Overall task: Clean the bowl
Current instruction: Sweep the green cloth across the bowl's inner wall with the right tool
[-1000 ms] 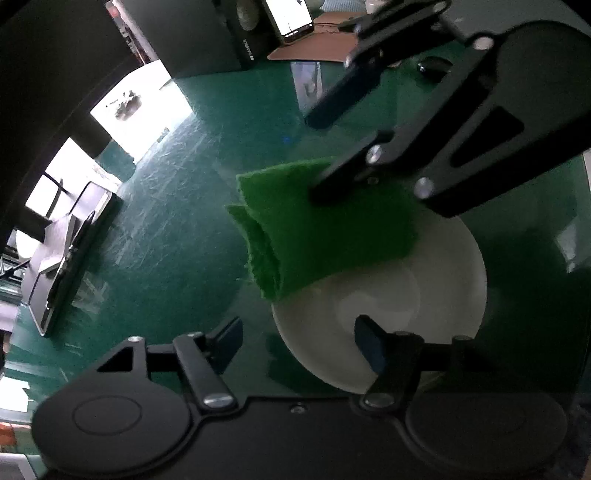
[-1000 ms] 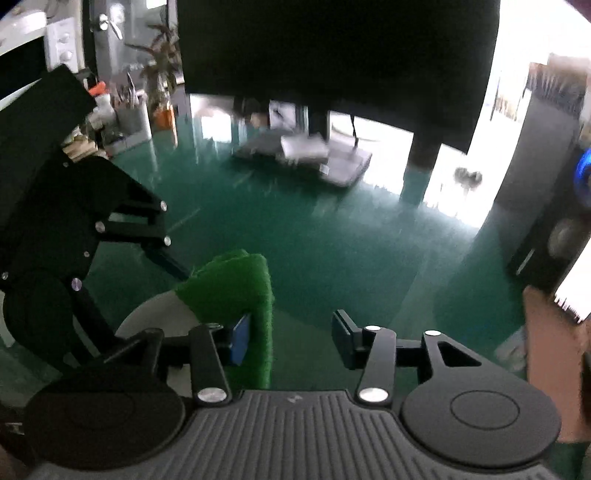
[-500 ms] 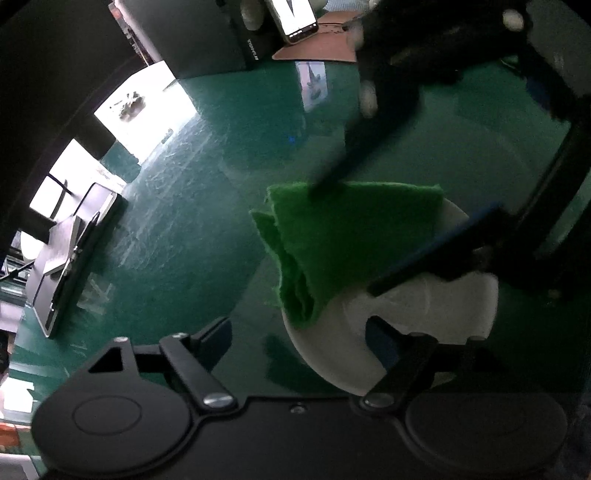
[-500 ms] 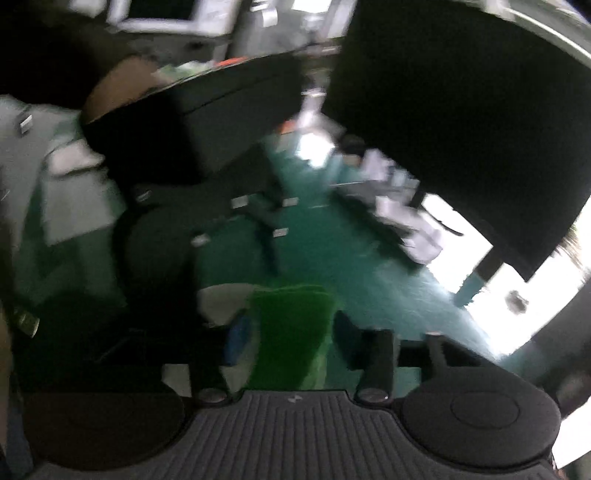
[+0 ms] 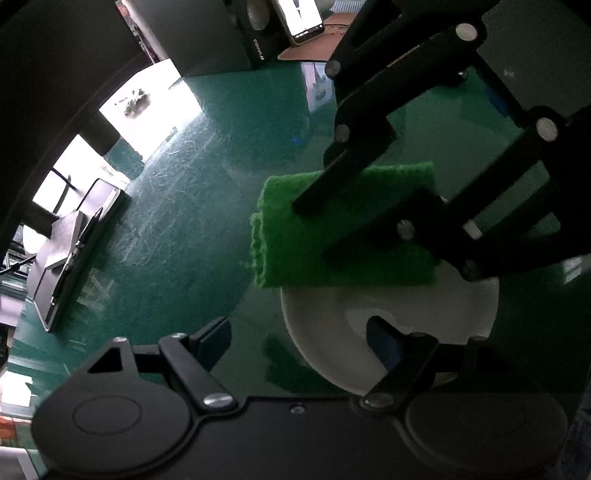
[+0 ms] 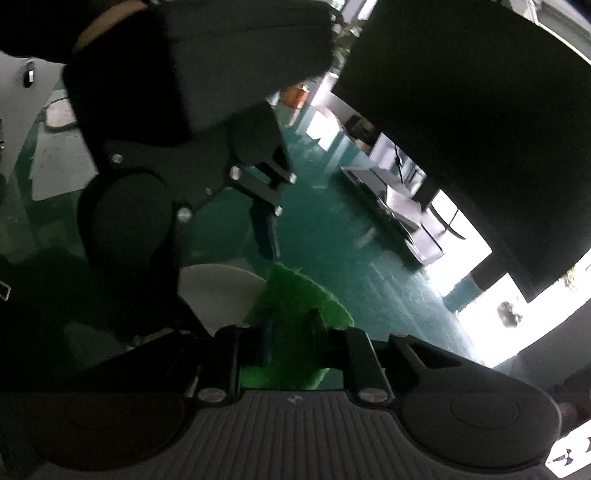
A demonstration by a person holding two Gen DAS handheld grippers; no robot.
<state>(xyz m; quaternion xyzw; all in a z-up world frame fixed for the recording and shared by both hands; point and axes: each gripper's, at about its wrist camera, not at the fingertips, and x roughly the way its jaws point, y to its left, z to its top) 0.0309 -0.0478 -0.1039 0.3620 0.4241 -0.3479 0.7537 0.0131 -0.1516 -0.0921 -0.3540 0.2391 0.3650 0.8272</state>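
Observation:
A white bowl (image 5: 325,325) stands on the green table top, close below my left gripper (image 5: 299,341). That gripper is open: one finger is over the bowl's inside, the other outside its rim, and neither pad touches it. A folded green scouring cloth (image 5: 288,251) hangs over the bowl's far rim. My right gripper (image 5: 314,230) comes in from the upper right, its jaws closing with the cloth pinched between them. The right wrist view shows the cloth (image 6: 291,291) between the right gripper's (image 6: 291,332) pads, the bowl (image 6: 218,291) to its left, and a left-gripper finger (image 6: 264,236) above.
A laptop (image 5: 74,251) lies at the left of the table. A lit phone (image 5: 301,14) and a dark speaker (image 5: 207,33) stand at the far edge. A large dark monitor (image 6: 461,129) looms at the upper right in the right wrist view.
My right gripper rolled and its jaws narrowed onto the green cloth, which now lies level over the bowl's far rim. My left gripper's jaws widened slightly; the bowl stayed put.

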